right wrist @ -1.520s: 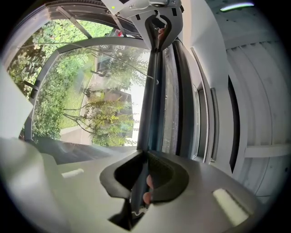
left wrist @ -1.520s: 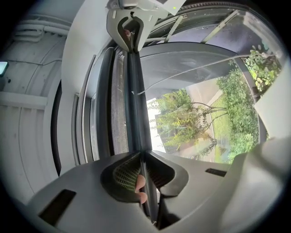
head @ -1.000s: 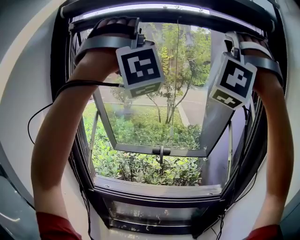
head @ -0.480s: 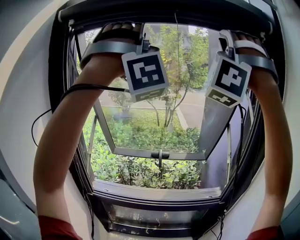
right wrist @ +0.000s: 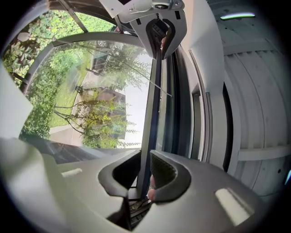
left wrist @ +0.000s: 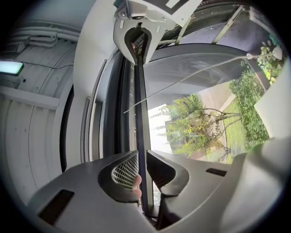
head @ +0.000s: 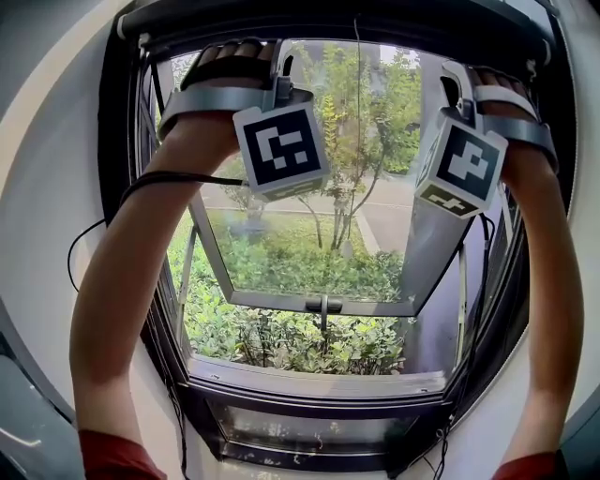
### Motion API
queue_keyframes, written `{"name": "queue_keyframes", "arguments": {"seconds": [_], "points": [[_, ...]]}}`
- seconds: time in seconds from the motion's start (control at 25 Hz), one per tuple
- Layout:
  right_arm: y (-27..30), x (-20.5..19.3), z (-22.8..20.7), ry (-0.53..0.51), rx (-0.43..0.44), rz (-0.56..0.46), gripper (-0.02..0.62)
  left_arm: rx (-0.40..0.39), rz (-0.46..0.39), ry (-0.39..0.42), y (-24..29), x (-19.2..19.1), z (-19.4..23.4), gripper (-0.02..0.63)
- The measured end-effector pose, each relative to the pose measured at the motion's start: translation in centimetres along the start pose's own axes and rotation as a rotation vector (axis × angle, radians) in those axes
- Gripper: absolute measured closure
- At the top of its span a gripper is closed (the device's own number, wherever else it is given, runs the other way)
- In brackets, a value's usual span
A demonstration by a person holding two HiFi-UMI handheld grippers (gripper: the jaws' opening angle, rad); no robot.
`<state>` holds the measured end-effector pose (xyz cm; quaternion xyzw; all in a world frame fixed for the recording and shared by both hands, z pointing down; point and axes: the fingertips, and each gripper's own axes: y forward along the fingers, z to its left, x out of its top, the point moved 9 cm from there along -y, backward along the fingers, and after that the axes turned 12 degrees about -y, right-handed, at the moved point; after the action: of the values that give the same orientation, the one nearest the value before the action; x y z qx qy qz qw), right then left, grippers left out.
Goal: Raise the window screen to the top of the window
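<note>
The window screen's thin dark pull bar [left wrist: 141, 136] runs edge-on between the jaws of my left gripper [left wrist: 142, 168], which is shut on it. The same bar [right wrist: 152, 113] passes between the jaws of my right gripper [right wrist: 144, 175], also shut on it. Each gripper view shows the other gripper further along the bar. In the head view both arms reach up to the dark top frame [head: 375, 23] of the window. There the left marker cube [head: 279, 150] and the right marker cube [head: 461, 169] hang below the hands, and the jaws and bar are hidden behind them.
A glass sash [head: 309, 253] is swung outward, with a handle [head: 322, 305] at its lower rail. A thin cord [head: 356, 141] hangs down the middle of the opening. A black cable [head: 178, 175] trails from my left gripper. Trees and shrubs lie outside.
The bright slit above the bar under the top frame has gone dark as the bar edged up. The left marker cube has shifted and tilted a little; the right has barely moved.
</note>
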<state>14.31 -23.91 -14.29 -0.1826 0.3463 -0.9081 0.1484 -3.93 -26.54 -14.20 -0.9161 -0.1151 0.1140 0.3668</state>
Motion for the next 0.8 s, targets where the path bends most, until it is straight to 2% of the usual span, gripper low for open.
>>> {"name": "queue_keyframes", "arguments": {"seconds": [0.12, 0.24, 0.52, 0.8], "points": [[-0.3, 0.2, 0.5, 0.013, -0.003, -0.01, 0.522, -0.004, -0.036, -0.049, -0.4, -0.3, -0.5, 0.554], [-0.9, 0.3, 1.2, 0.037, -0.013, -0.021, 0.522, 0.038, -0.074, -0.116, -1.0, -0.8, -0.5, 0.554], [-2.8, 0.6, 2.6, 0.152, -0.051, -0.073, 0.522, 0.0, -0.059, -0.303, -2.3, -2.8, -1.8, 0.554], [-5.1, 0.4, 4.1, 0.38, -0.049, -0.141, 0.522, -0.035, -0.098, -0.604, -5.1, -4.3, -3.1, 0.554]]}}
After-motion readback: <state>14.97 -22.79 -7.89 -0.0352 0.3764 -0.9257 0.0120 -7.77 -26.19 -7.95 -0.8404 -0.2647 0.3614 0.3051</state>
